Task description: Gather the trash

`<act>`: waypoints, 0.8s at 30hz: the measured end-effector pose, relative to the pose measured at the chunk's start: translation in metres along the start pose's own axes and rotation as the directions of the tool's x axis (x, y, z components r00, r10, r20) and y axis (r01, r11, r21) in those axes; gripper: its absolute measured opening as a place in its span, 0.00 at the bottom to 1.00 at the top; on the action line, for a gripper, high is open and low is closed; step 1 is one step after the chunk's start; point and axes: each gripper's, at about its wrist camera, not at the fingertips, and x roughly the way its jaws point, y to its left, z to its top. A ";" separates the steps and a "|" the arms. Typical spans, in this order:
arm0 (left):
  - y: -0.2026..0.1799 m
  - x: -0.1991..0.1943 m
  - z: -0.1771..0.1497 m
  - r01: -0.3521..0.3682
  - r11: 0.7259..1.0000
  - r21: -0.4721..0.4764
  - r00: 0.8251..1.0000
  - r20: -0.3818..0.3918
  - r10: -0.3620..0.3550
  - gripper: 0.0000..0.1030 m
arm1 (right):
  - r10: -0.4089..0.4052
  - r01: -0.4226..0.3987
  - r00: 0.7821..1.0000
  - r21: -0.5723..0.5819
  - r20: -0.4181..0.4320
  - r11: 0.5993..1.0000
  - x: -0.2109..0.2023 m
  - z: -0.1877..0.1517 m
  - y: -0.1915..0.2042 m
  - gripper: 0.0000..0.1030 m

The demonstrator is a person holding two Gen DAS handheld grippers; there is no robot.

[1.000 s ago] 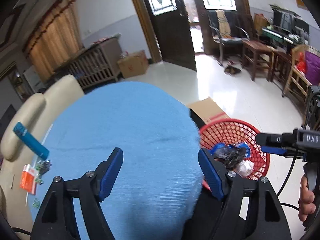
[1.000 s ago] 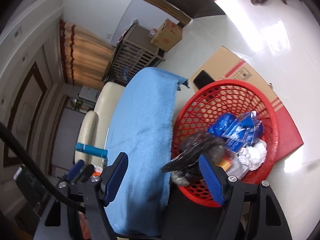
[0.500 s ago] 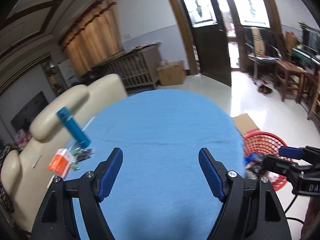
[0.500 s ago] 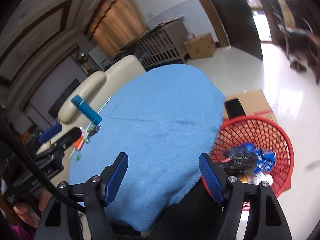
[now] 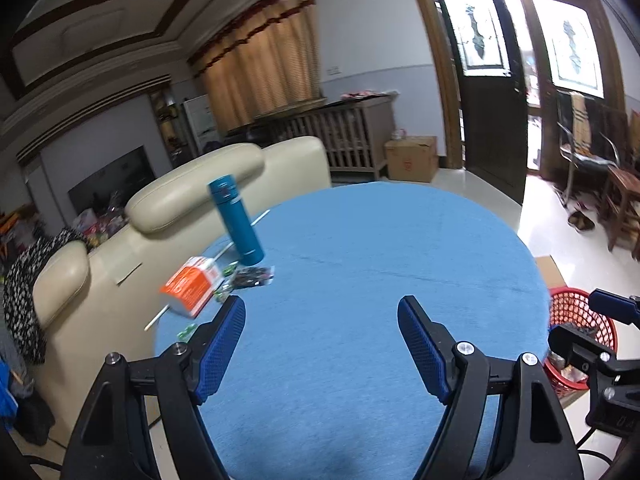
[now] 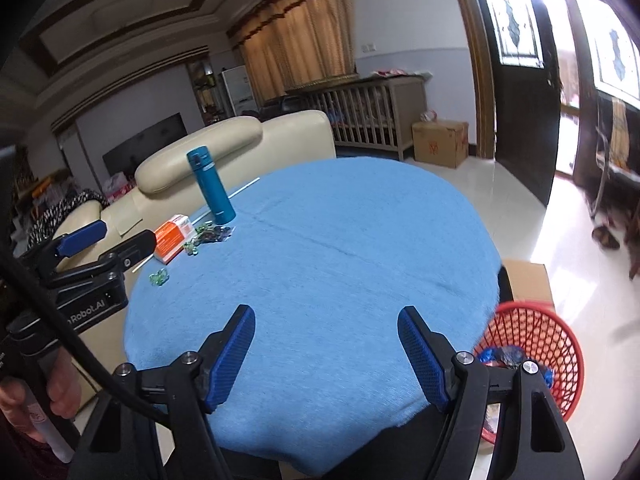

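Both grippers, left gripper (image 5: pixel 321 344) and right gripper (image 6: pixel 326 345), gape empty above the blue tablecloth (image 6: pixel 340 248); red basket (image 6: pixel 536 360) stands upright, mouth up.

A home living room: cream leather sofa (image 5: pixel 224 168), curtained window (image 5: pixel 260 76), wall television (image 5: pixel 112 176), wooden crib (image 5: pixel 344 136), glazed entrance doors (image 5: pixel 492 92).

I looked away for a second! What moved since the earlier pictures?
Both hand-held grippers swung up from the red basket to face the table: left hand-held gripper, right hand-held gripper. Both stayed open and empty. Bottle and orange box stayed put.
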 end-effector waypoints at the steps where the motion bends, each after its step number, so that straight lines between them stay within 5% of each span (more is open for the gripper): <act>1: 0.007 0.000 -0.001 -0.005 1.000 -0.016 1.000 -0.002 0.005 0.77 | -0.010 0.010 1.000 -0.013 0.003 1.000 0.000 0.001 0.008 0.75; 11: 0.048 -0.004 -0.016 -0.039 0.996 -0.081 0.999 -0.005 0.039 0.78 | -0.064 0.065 0.998 -0.096 0.012 0.993 0.007 0.000 0.059 0.75; 24: 0.058 -0.005 -0.020 -0.056 0.994 -0.098 0.998 -0.006 0.055 0.78 | -0.058 0.057 0.998 -0.125 -0.009 0.990 0.014 -0.003 0.074 0.75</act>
